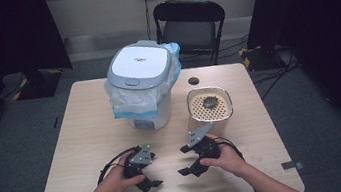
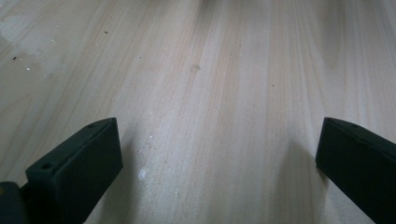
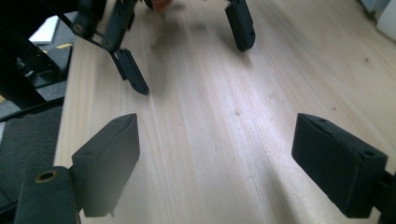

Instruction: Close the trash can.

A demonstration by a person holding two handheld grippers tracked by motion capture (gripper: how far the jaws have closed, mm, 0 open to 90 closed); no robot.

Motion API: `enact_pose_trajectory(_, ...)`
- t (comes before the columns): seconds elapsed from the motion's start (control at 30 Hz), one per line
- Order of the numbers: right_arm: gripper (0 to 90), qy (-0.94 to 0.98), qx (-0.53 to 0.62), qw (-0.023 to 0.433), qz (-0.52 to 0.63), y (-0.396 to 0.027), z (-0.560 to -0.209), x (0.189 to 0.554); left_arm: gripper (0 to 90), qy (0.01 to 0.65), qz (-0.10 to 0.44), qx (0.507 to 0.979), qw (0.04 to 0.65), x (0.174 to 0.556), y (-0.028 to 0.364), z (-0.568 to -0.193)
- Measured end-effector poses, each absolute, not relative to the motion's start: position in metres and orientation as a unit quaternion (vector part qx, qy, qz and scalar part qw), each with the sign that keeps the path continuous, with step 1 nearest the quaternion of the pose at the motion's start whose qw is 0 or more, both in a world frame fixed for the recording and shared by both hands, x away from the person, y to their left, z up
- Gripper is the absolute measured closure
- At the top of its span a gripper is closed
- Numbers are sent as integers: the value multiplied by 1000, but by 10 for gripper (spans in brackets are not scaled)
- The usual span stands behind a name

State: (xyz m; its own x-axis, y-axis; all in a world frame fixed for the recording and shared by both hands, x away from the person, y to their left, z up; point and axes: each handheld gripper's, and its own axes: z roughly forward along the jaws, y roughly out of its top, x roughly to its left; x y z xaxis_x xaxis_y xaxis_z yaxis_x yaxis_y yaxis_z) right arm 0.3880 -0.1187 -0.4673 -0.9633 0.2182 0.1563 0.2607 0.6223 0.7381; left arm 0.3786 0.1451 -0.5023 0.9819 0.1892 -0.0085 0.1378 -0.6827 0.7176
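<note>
Both grippers are low over the near part of the wooden table [image 1: 88, 138], facing each other. My left gripper [image 1: 155, 169] is open, and in the left gripper view [image 2: 218, 126] only bare wood lies between its black jaws. The right gripper [image 1: 182, 161] is open too; in the right gripper view [image 3: 215, 121] its jaws stand wide apart over bare wood. That view also takes in the left gripper [image 3: 187, 51] farther off, open. Neither holds anything.
A white lidded bin [image 1: 142, 82] lined with a plastic bag stands at the table's back middle. To its right is a cream perforated container [image 1: 210, 104] with something dark inside. A small black disc [image 1: 193, 80] lies behind it. A black chair [image 1: 190, 22] stands beyond the table.
</note>
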Motion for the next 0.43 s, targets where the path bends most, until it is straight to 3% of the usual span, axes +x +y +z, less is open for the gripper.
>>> enact_pose_trajectory(0.43, 148, -905, -138, 23, -402, -116, -488, 384, 0, 89, 33, 917, 388, 379, 145, -502)
